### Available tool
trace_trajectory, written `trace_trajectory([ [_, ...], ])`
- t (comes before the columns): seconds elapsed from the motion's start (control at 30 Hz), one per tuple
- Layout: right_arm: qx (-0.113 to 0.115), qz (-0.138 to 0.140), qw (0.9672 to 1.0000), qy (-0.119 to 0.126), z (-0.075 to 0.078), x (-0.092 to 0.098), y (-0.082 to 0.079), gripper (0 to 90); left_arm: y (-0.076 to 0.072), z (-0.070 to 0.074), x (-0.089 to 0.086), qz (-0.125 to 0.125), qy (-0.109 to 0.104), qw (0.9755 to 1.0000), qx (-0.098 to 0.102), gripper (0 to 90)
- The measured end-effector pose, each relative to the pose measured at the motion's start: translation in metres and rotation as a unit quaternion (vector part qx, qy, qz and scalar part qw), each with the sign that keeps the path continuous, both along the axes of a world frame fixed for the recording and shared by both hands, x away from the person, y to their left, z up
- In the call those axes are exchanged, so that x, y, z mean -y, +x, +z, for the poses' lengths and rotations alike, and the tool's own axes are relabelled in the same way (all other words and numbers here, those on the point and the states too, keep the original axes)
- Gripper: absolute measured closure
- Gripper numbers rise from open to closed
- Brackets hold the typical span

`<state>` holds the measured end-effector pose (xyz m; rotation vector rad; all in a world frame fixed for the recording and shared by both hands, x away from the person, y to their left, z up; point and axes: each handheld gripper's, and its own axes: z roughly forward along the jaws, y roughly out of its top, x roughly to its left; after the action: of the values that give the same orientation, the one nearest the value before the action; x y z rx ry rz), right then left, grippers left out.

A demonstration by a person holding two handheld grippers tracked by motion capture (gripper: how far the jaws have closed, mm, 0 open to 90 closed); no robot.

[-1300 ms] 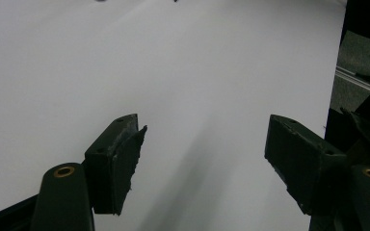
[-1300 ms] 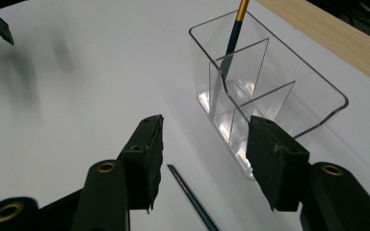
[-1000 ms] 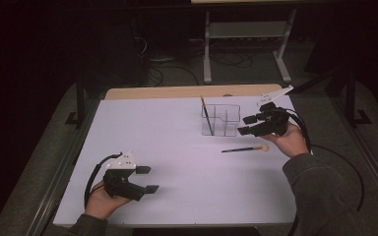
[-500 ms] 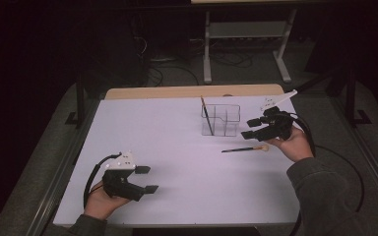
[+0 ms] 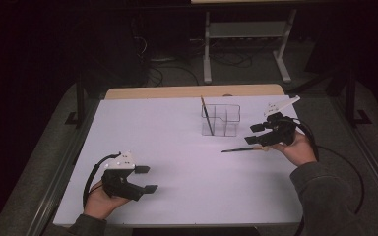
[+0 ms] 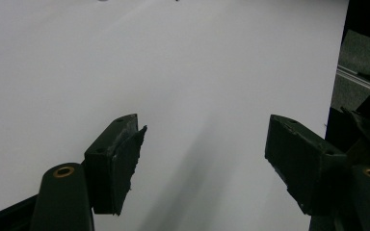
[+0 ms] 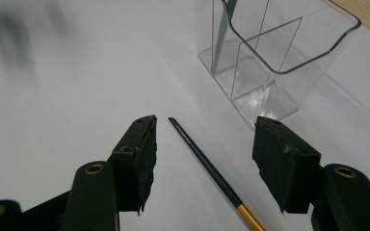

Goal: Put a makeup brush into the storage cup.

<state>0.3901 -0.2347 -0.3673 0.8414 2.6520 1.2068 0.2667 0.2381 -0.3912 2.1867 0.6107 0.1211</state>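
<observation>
A thin dark brush [image 5: 240, 149] with a gold ferrule lies flat on the white table [image 5: 177, 147], just in front of a clear divided holder [image 5: 221, 119]. A second brush [image 5: 206, 116] leans inside that holder. My right gripper [image 5: 252, 134] hovers low over the lying brush's right end. In the right gripper view the brush [image 7: 203, 160] runs between the open jaws of the right gripper [image 7: 202, 139] without touching either pad; they have just opened a little wider. The left gripper [image 5: 148, 179] rests open at the near left, and in its own view nothing lies between the left gripper's [image 6: 204, 149] jaws.
The holder [image 7: 274, 57] stands close ahead and to the right of my right jaws. A wooden strip [image 5: 192, 92] borders the table's far edge. Beyond it a metal stand [image 5: 246, 44] and cables sit on the dark floor. The table's right edge [image 6: 335, 86] is near the left gripper.
My right hand has sunk slightly toward the lying brush, and its gripper now sits lower over it. The left hand has stayed put.
</observation>
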Motion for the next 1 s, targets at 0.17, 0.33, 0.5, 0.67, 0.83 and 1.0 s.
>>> trace_trajectory([
  [0.17,0.0,-0.003,1.0,-0.007,-0.007,0.006,-0.002,40.5,0.0,0.0,0.0,0.0,-0.001,1.0,-0.002,27.7],
  [0.33,-0.011,-0.007,0.9997,-0.019,-0.014,0.008,0.001,40.7,0.0,-0.002,0.0,0.0,0.001,1.0,-0.003,27.6],
  [0.5,-0.021,-0.003,0.9991,-0.036,-0.021,0.005,0.006,41.8,-0.001,-0.002,-0.002,0.004,0.0,1.0,-0.002,27.2],
  [0.67,-0.028,0.004,0.9983,-0.05,-0.029,0.002,0.012,43.9,-0.002,-0.001,-0.003,0.006,0.002,1.0,-0.003,27.2],
  [0.83,-0.034,0.007,0.9973,-0.064,-0.036,0.003,0.014,46.0,-0.002,-0.002,-0.004,0.006,0.002,1.0,-0.003,27.1],
  [1.0,-0.037,0.008,0.9961,-0.08,-0.042,0.006,0.016,48.4,-0.002,-0.001,-0.003,0.006,0.002,1.0,-0.003,27.2],
])
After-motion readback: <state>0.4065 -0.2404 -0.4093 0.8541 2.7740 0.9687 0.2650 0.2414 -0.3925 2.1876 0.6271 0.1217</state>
